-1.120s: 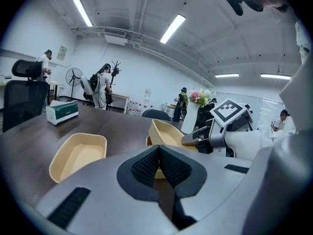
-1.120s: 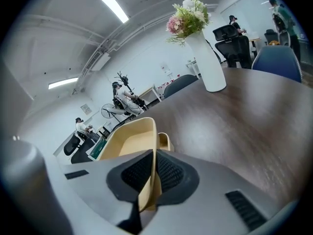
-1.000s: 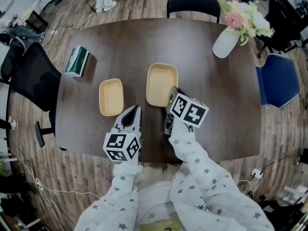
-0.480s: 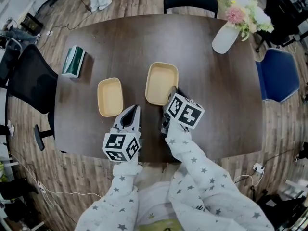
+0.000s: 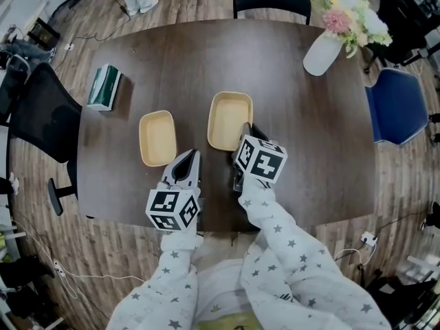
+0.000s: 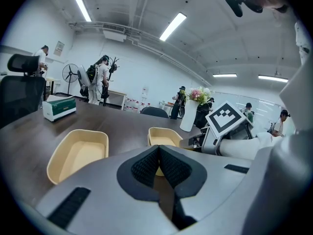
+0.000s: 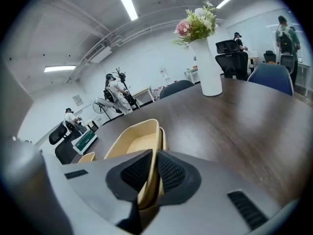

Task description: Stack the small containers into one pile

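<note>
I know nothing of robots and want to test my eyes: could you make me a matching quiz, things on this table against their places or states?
1. left gripper
2. right gripper
3. vase
4. green box

A. near the left end of the table
B. shut on the rim of a container
C. shut, nothing held
D. far right corner, holding flowers

Pairs: 1-C, 2-B, 3-D, 4-A.
</note>
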{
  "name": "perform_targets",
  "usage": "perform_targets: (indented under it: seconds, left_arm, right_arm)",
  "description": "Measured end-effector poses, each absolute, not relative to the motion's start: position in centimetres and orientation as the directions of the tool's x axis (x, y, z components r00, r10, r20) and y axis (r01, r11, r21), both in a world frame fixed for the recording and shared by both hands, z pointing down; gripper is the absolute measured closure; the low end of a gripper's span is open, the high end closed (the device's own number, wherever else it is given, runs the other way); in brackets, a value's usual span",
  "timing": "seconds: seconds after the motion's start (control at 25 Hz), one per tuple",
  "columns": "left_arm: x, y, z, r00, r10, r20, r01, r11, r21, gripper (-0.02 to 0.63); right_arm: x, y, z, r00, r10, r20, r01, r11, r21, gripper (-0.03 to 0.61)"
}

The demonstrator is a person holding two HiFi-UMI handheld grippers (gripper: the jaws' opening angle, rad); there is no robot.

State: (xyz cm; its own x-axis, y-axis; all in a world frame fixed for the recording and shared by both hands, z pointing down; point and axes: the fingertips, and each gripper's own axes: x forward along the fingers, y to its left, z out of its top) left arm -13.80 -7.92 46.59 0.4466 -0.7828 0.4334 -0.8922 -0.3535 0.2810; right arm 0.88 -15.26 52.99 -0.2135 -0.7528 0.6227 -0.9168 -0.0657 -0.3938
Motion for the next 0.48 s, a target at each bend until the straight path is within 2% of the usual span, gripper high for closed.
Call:
perform_targets:
  seconds: [0.32,0.36,0.44,0.48]
  left_arm:
    - [-13.67,-8.16,46.68,0.45,-0.784,0.428,-0.891,-0.356,0.283,0.589]
    - [-13.69,-8.17,46.7,0.45,-0.784,0.427,-0.89,-0.357,0.283,0.589]
    - [-13.78,-8.2,46.71,0.449,-0.786,0.424,-0.891,-0.356,0.283,0.589]
    - [-13.84,-8.25,46.72,0.448,-0.788,0.422,-0.891,-0.355,0.283,0.589]
  right_arm:
    - [0.43,-15.19,53.03,-0.243,-0.748,0.617,-0.925,-0.012,-0.379,0.538]
    - [0.36,-15.14,53.0,-0.246,-0.748,0.616,-0.928,-0.002,-0.372,0.529]
    - [0.27,-15.09,52.93,-0.251,-0.751,0.611,-0.932,0.016,-0.362,0.45]
    - [0.28,-15.09,52.92,-0.252,-0.752,0.609,-0.933,0.023,-0.358,0.437]
